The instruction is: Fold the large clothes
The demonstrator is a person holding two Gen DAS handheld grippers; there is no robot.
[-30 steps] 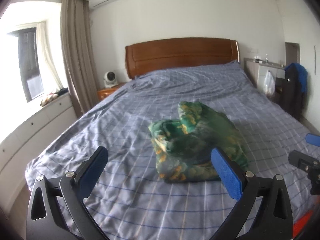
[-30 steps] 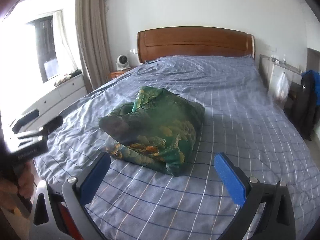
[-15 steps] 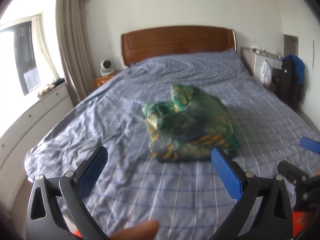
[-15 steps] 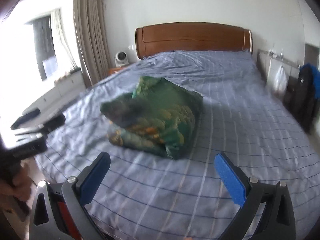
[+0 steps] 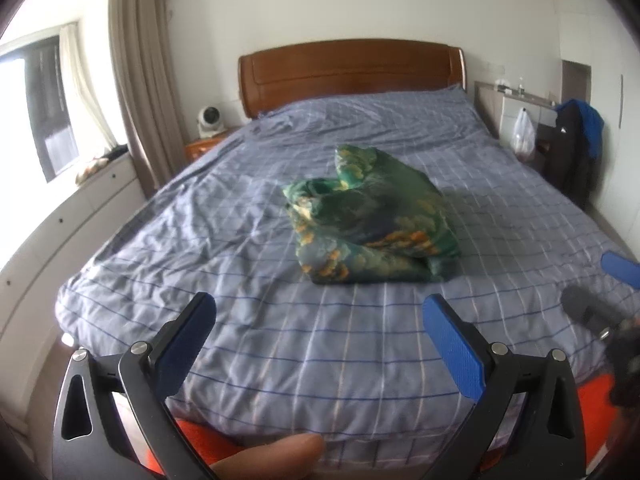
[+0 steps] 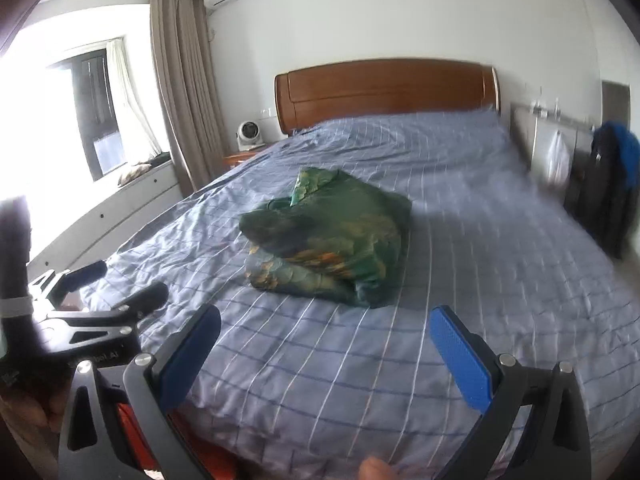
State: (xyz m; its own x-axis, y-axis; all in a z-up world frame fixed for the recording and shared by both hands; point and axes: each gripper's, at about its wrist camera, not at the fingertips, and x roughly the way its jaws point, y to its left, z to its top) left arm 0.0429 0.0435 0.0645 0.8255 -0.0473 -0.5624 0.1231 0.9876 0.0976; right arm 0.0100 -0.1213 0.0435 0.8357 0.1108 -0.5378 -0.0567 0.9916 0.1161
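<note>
A green garment with orange and yellow print (image 5: 370, 216) (image 6: 330, 240) lies folded in a thick bundle on the middle of the bed (image 5: 240, 240) (image 6: 480, 260). My left gripper (image 5: 320, 340) hangs open over the bed's foot edge, well short of the bundle, nothing between its blue pads. My right gripper (image 6: 326, 344) is open too, empty, also back at the foot of the bed. Each gripper shows at the side of the other's view: the right one (image 5: 608, 292) and the left one (image 6: 100, 292).
Blue checked bedding covers the bed up to a wooden headboard (image 5: 352, 68). A small white fan (image 5: 209, 120) stands on a nightstand at the left. Curtains and a window ledge line the left wall. A dark jacket (image 5: 576, 148) hangs at the right beside a white bag.
Both grippers have drawn back from the folded garment toward the foot of the bed; the bundle now lies farther off. The garment itself has not moved.
</note>
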